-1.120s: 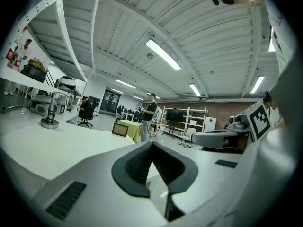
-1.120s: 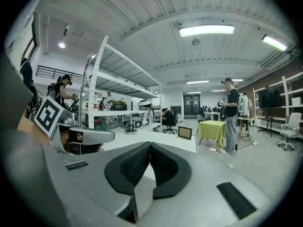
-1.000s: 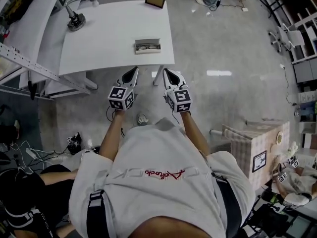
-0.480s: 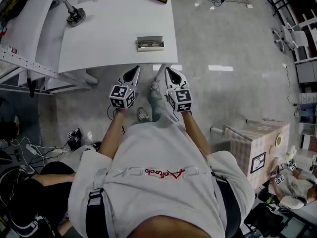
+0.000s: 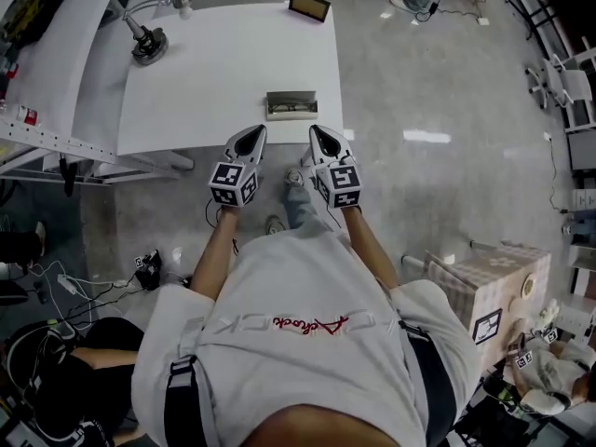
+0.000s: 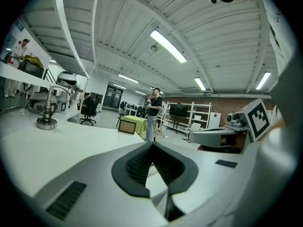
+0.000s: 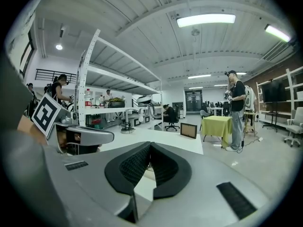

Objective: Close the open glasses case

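Jaws pressed together and empty, the left gripper (image 5: pixel 253 136) and right gripper (image 5: pixel 317 136) hover short of the open case (image 5: pixel 291 108) at 12 o'clock on the table (image 5: pixel 205 73); likely light, stiff and slippery, it looks best pressed along its lid (image 5: pixel 291 96).

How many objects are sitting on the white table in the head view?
3: the open glasses case by the edge nearest the person; a small frame at the far right corner; a desk lamp at the far left corner. Nothing seems hidden.
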Demonstrator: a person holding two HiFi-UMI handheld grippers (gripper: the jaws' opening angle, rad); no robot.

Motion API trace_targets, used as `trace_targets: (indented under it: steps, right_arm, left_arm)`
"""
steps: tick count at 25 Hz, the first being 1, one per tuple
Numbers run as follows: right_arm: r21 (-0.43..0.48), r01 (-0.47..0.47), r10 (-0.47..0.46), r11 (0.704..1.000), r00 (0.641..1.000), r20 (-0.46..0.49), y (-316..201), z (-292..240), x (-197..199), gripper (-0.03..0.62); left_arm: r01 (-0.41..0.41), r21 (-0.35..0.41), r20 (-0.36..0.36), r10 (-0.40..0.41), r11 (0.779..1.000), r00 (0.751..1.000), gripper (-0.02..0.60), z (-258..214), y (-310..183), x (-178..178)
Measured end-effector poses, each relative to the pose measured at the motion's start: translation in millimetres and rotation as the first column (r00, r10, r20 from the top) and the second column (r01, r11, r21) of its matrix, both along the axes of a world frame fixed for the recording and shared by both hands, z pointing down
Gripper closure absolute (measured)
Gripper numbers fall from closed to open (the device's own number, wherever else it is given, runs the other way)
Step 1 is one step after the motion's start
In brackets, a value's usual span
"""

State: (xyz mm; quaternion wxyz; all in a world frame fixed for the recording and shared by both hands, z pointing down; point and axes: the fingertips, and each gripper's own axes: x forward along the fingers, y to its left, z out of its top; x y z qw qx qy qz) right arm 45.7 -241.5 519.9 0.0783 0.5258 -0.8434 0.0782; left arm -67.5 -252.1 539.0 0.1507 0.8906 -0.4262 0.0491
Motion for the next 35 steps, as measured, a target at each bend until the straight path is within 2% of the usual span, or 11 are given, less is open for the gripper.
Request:
trace_targets:
  steps: [5,11,24,35]
  right_arm:
    - [-0.012,0.026,-0.026,1.0,1.0,0.003,-27.3,-0.9,-2.6,0.566]
    - [-0.052,0.032,-0.032,0.998,0.999,0.002,-48.3,14.0,3.5,0.566]
    - [-0.225,0.003,0.005,0.974,0.999,0.036,-34.4,81.0,10.4,0.566]
    - [-0.311,-0.018,0.029,0.95,0.999,0.03,-23.0,111.2,21.7,0.566]
  left_arm:
    - [0.007,-0.003,0.011,-0.007,1.0,1.0,0.556,-1.2,-22.6,4.1]
    - [0.02,-0.047,0.003,-0.02,0.999,1.0,0.557,12.0,-43.2,7.4]
    - [0.019,-0.19,0.028,-0.014,0.982,1.0,0.556,66.6,-38.2,8.1]
    - [0.005,-0.271,0.03,0.004,0.963,1.0,0.556,96.7,-36.4,21.5]
